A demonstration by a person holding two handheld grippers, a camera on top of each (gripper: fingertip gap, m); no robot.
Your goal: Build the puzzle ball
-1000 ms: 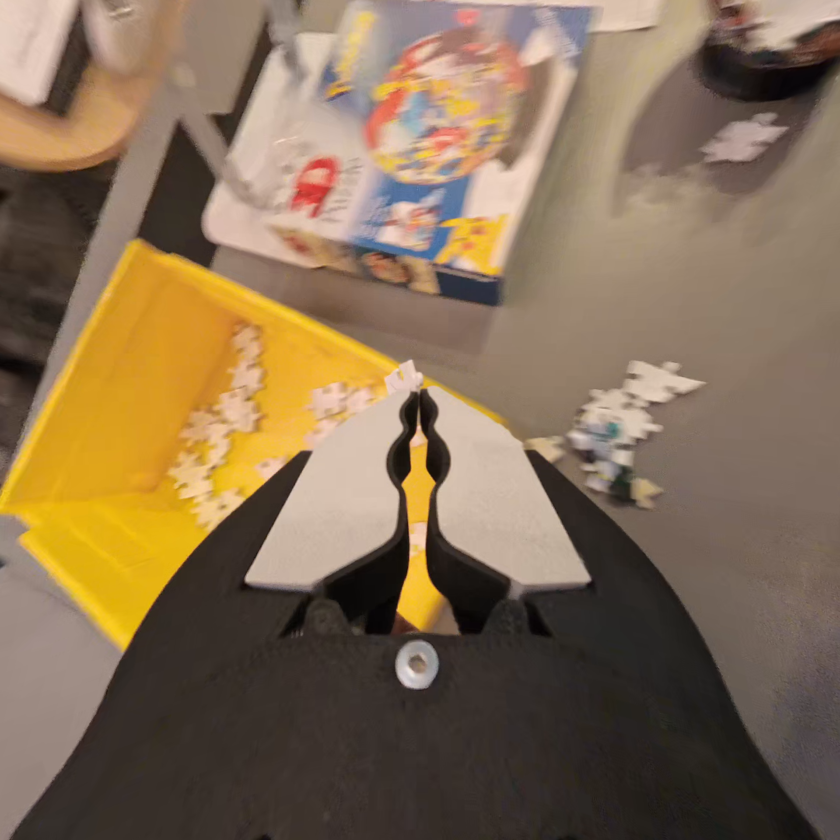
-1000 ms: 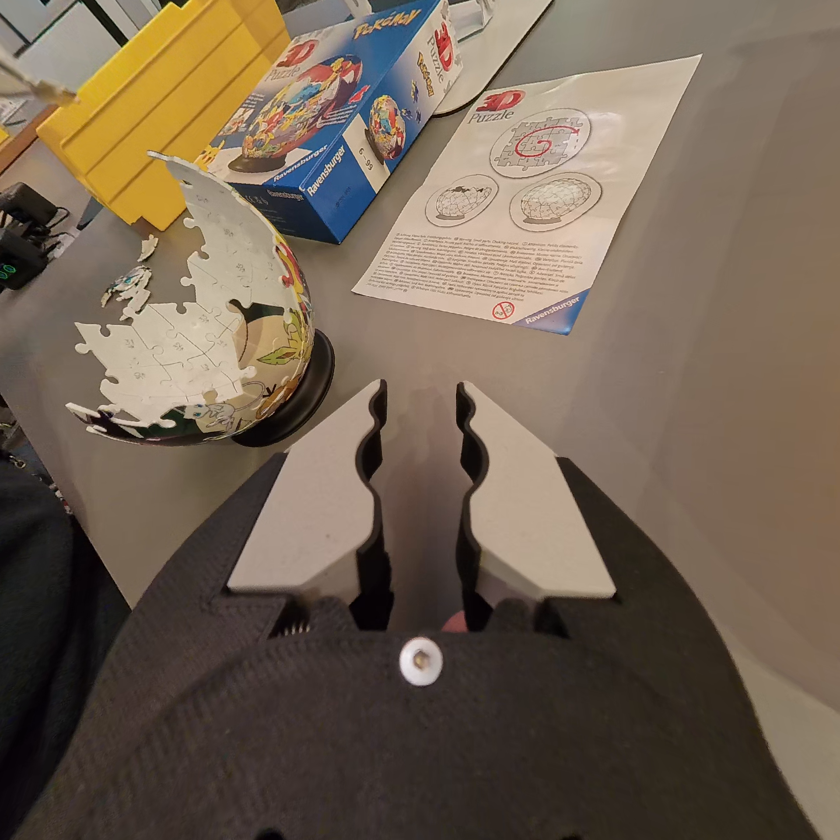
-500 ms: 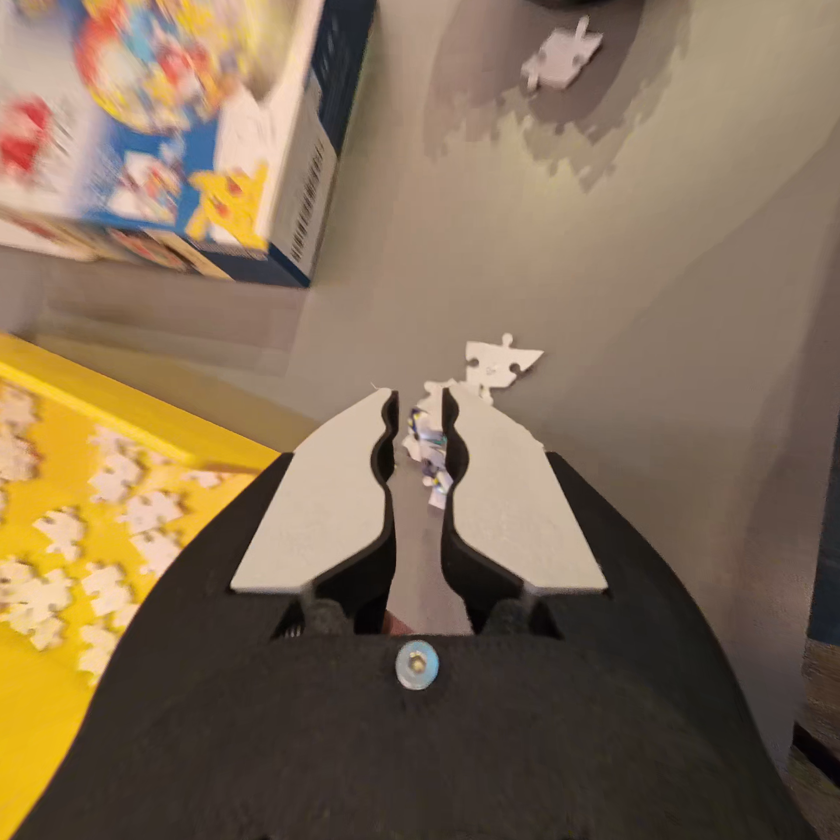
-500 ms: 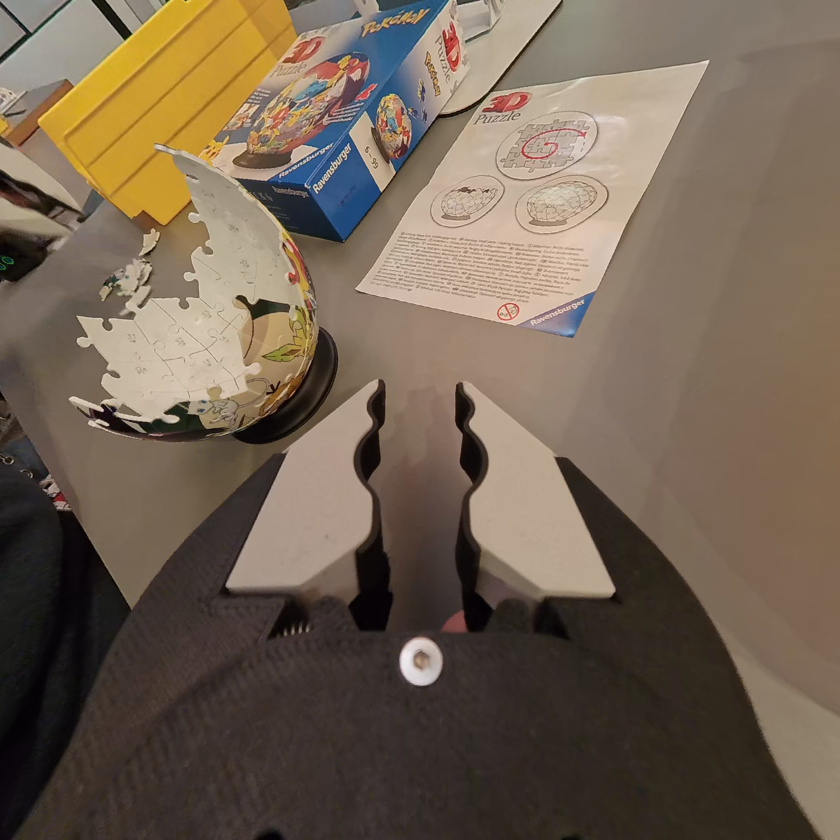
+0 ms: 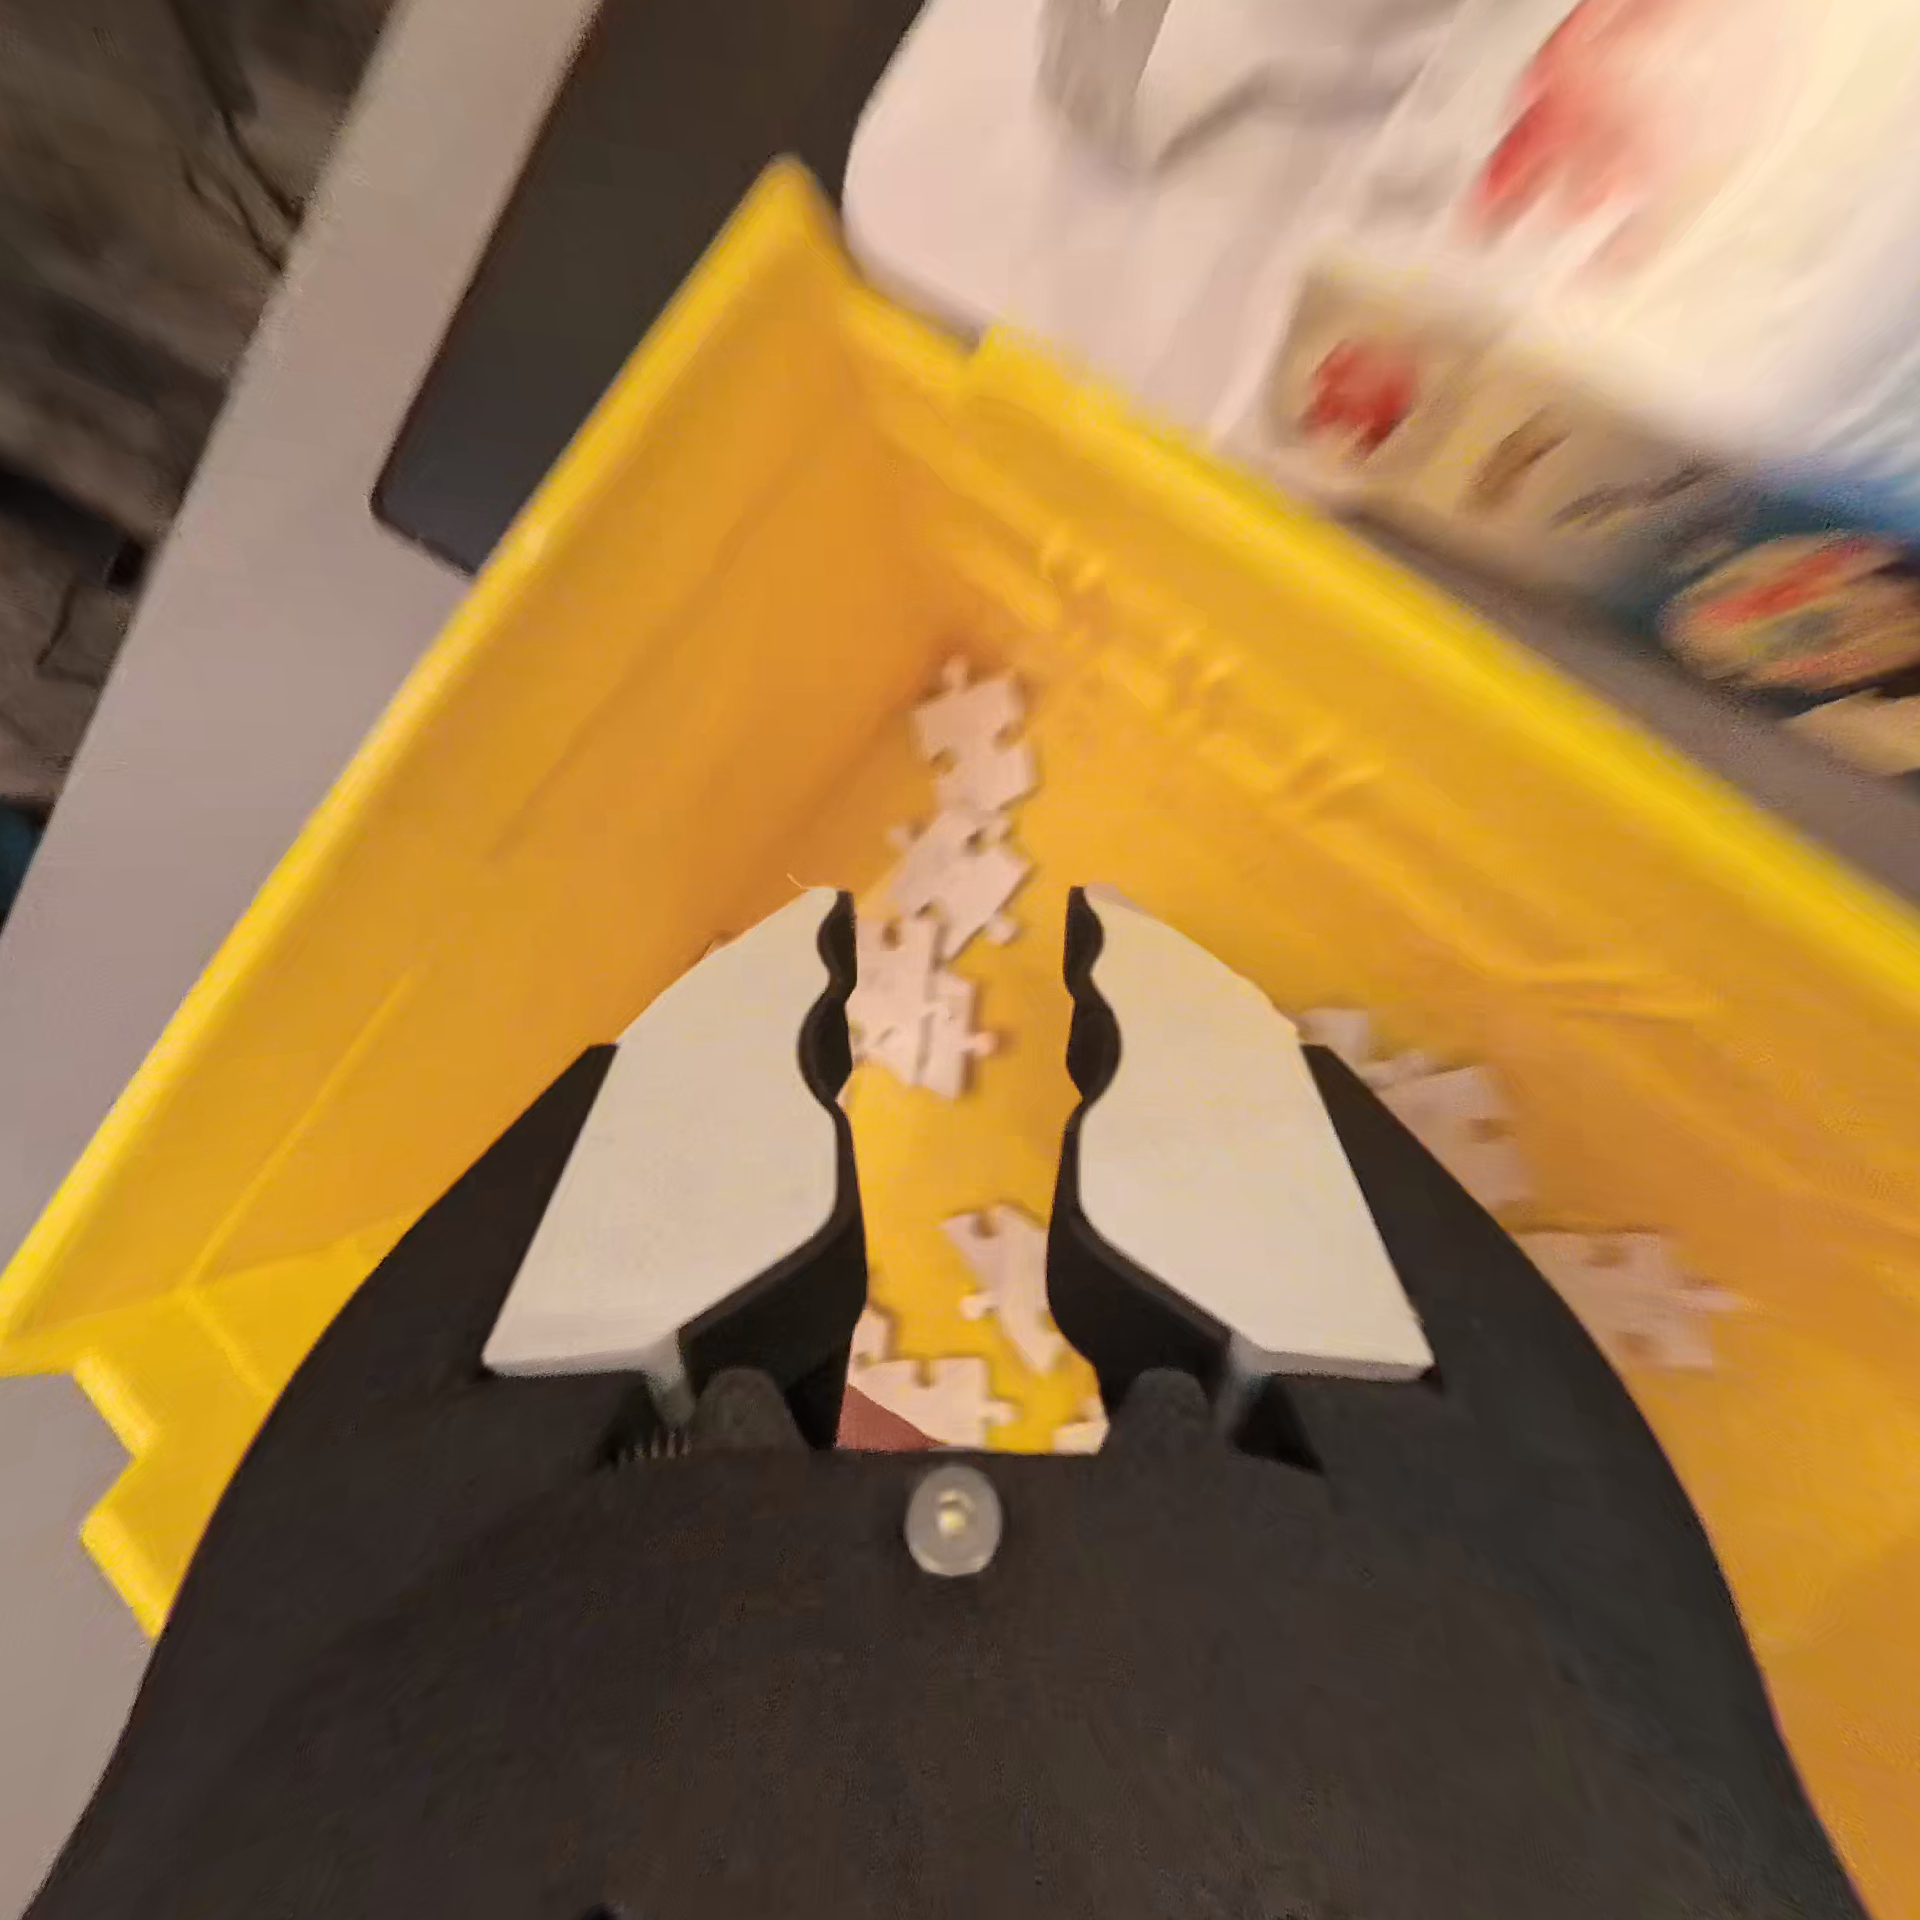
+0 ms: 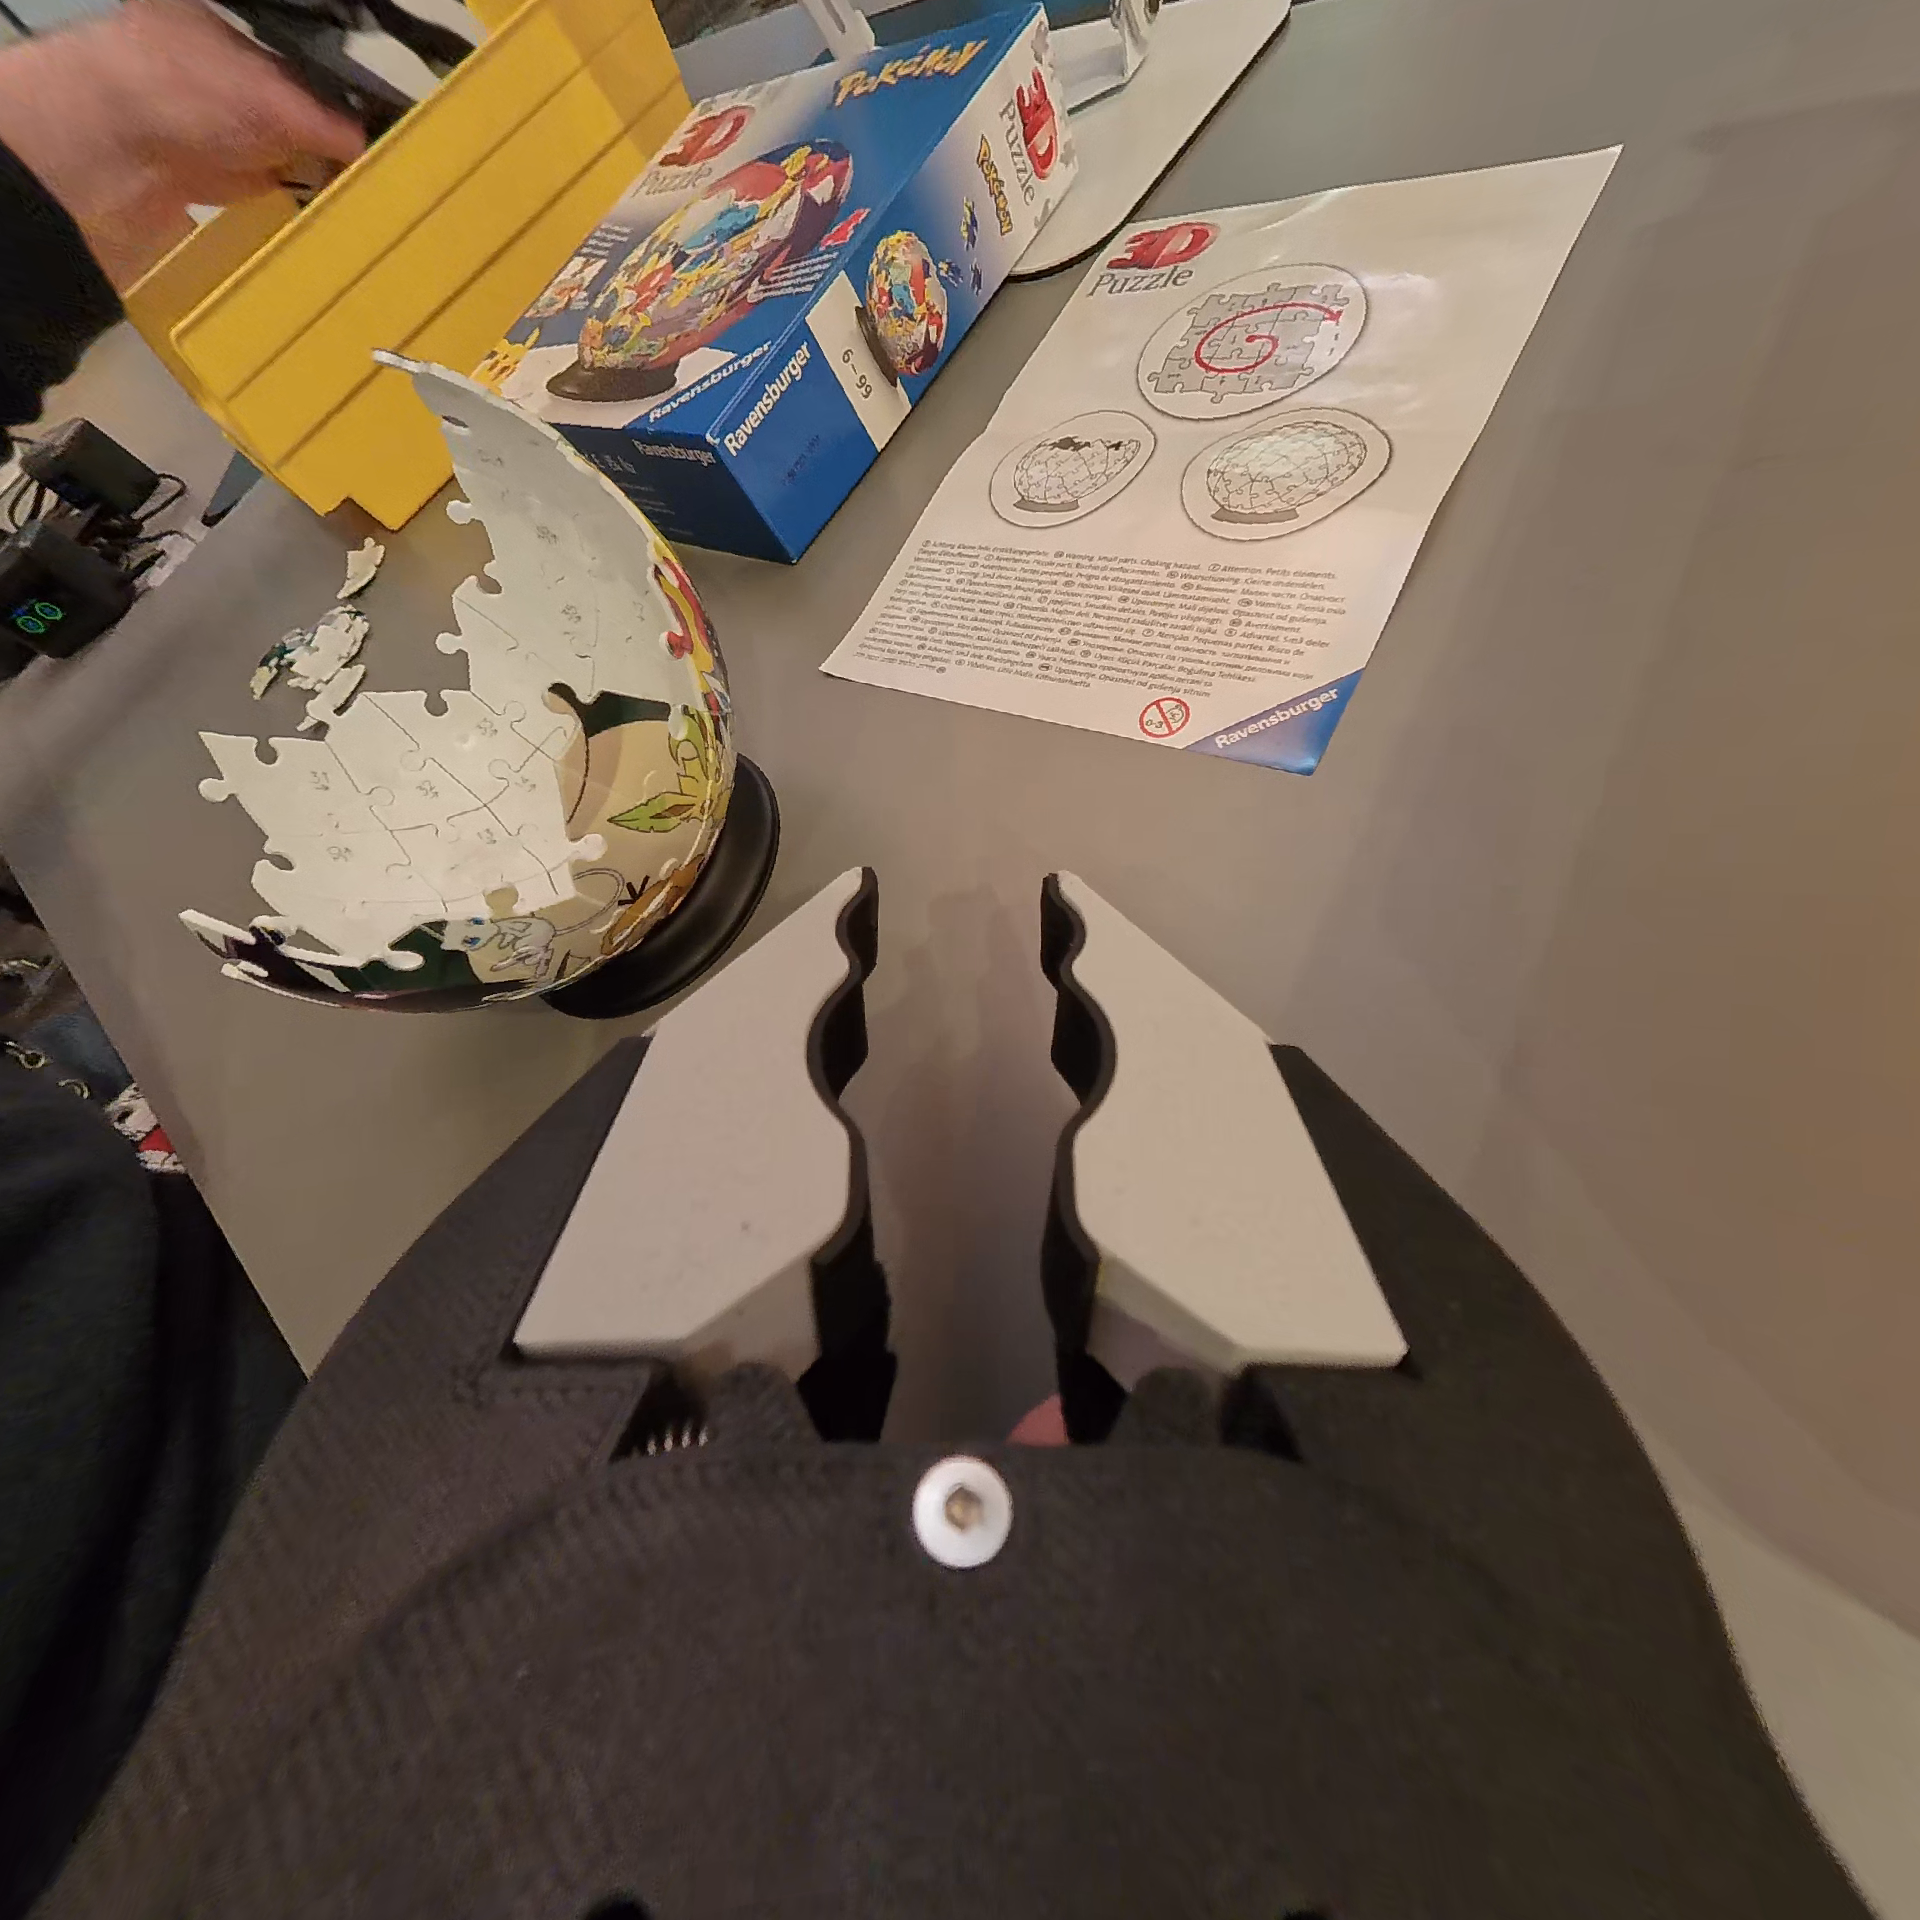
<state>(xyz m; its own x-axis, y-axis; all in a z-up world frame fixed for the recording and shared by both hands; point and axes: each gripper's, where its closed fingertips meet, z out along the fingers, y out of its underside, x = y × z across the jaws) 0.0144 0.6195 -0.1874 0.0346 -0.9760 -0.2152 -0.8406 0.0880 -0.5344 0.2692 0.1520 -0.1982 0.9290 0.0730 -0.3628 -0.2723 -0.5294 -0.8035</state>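
Observation:
The half-built puzzle ball (image 6: 499,769) sits tilted on its black ring stand (image 6: 717,894) on the grey table, its white inside facing me. My right gripper (image 6: 956,894) is open and empty, hovering just right of the ball. My left gripper (image 5: 956,914) is open and empty over the yellow bin (image 5: 644,582), above several loose white puzzle pieces (image 5: 920,1003) on the bin's floor. The left wrist view is motion-blurred. A small heap of loose pieces (image 6: 317,649) lies on the table left of the ball.
The blue puzzle box (image 6: 800,312) lies behind the ball, next to the yellow bin (image 6: 416,281). A paper instruction sheet (image 6: 1236,457) lies to the right. A person's hand (image 6: 156,135) reaches over the bin. The table's near edge runs at the lower left. Tip to tip, the grippers are about 55 centimeters apart.
My left gripper let a piece go by the heap on the table, opened wider and swung back over the yellow bin. My right gripper barely moved.

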